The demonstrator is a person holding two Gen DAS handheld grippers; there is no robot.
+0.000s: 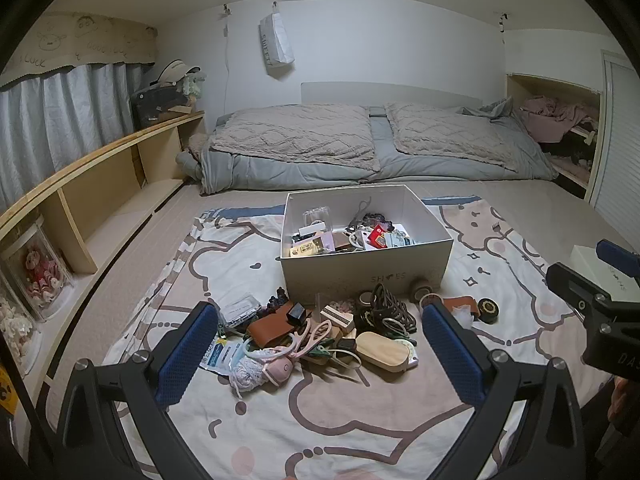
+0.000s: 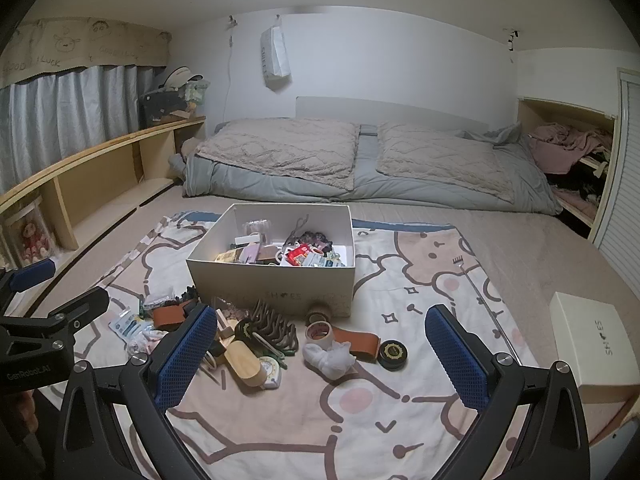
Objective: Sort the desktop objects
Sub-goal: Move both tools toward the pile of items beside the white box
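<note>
Both the left gripper [image 1: 318, 344] and right gripper [image 2: 320, 354] hover wide open and empty over the clutter [image 1: 320, 328] lying on the blanket [image 1: 360, 420] just before the shoe box [image 1: 366, 272], whose lid [image 2: 588, 340] shows whole only in the right view.

Open shoebox [image 2: 276, 280], clutter pile [image 2: 256, 336], lid [image 2: 588, 340]

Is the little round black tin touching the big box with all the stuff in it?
Apart. In the right wrist view the black tin lies on the blanket well in front of the box, with bare printed blanket between them.
</note>
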